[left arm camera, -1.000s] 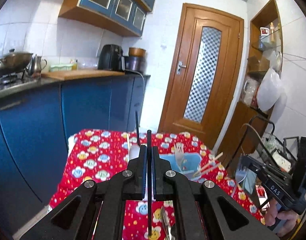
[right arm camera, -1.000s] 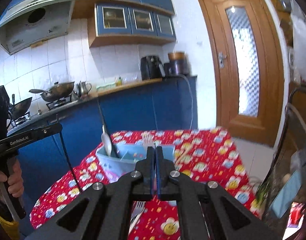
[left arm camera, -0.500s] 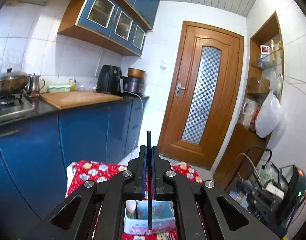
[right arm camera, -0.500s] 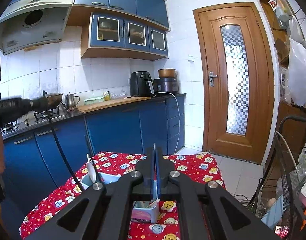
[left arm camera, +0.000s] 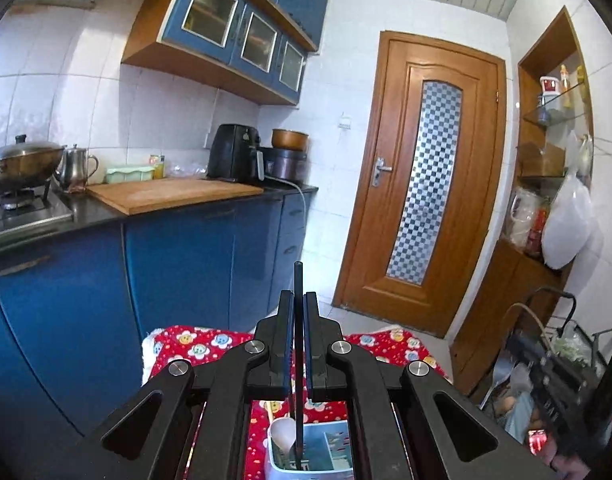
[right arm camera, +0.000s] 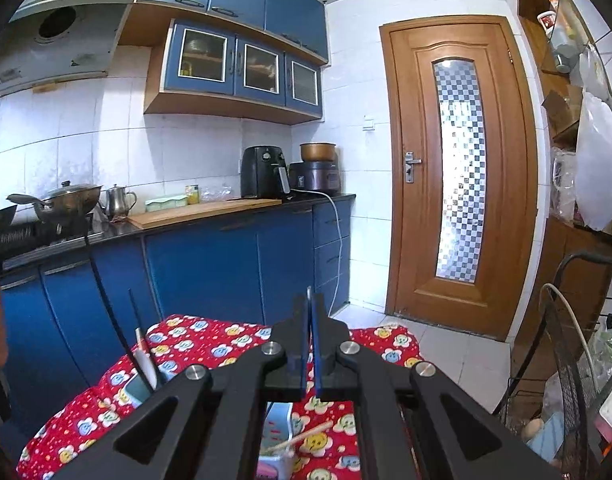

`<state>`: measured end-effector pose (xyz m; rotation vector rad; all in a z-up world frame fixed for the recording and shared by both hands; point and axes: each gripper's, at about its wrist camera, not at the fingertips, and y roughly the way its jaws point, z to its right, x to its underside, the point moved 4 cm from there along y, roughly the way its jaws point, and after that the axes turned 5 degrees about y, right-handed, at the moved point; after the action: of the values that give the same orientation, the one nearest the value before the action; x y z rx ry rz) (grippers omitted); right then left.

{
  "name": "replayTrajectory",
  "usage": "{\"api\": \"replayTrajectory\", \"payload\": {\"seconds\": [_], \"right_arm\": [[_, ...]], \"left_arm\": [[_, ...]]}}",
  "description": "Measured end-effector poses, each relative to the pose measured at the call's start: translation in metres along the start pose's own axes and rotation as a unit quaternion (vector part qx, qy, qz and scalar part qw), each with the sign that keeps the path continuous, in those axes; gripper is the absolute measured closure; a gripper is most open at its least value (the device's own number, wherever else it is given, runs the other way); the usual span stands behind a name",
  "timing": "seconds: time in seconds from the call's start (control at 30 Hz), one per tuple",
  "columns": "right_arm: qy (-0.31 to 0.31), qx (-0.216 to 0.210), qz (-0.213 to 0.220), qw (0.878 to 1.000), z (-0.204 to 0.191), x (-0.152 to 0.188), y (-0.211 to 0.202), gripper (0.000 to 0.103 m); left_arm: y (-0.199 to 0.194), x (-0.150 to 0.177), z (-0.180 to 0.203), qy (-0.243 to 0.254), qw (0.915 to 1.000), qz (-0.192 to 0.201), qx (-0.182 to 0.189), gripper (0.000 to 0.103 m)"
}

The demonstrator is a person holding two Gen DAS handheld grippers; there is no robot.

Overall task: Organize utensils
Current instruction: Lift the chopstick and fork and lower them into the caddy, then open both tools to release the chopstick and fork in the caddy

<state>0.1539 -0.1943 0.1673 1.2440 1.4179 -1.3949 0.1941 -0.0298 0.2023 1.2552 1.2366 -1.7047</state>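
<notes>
My left gripper (left arm camera: 297, 300) is shut on a thin black stick-like utensil (left arm camera: 297, 356) that stands upright, its lower end down in a pale blue utensil box (left arm camera: 330, 446) with a white spoon (left arm camera: 284, 432) in it. My right gripper (right arm camera: 309, 300) is shut on a thin metal utensil handle (right arm camera: 308, 312) seen edge-on between the jaws. The same box (right arm camera: 135, 394) shows at lower left in the right wrist view, with a white spoon (right arm camera: 146, 360) and black sticks standing in it. Wooden chopsticks (right arm camera: 302, 436) lie below my right gripper.
A table with a red flowered cloth (right arm camera: 210, 340) holds the box. Blue kitchen cabinets (left arm camera: 194, 264) stand behind it, a wooden door (left arm camera: 426, 184) to the right. A wire rack (right arm camera: 578, 344) stands at right. The other gripper's body (left arm camera: 562, 396) is at lower right.
Both cameras have tilted up and risen, so the table sits lower in view. The black stick in my left gripper now reaches down into the blue box.
</notes>
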Motion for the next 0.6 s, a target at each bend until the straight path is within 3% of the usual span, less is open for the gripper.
{"api": "replayTrajectory", "payload": {"seconds": [0.27, 0.6], "right_arm": [[-0.027, 0.026, 0.017, 0.999, -0.007, 0.002, 0.031, 0.1], [-0.036, 0.015, -0.044, 0.998, -0.012, 0.041, 0.066, 0.099]], "left_arm": [[0.024, 0.039, -0.001, -0.003, 0.9993, -0.036, 0.009, 0.099], [0.045, 0.078, -0.004, -0.01, 0.9963, -0.083, 0.019, 0.099]]}}
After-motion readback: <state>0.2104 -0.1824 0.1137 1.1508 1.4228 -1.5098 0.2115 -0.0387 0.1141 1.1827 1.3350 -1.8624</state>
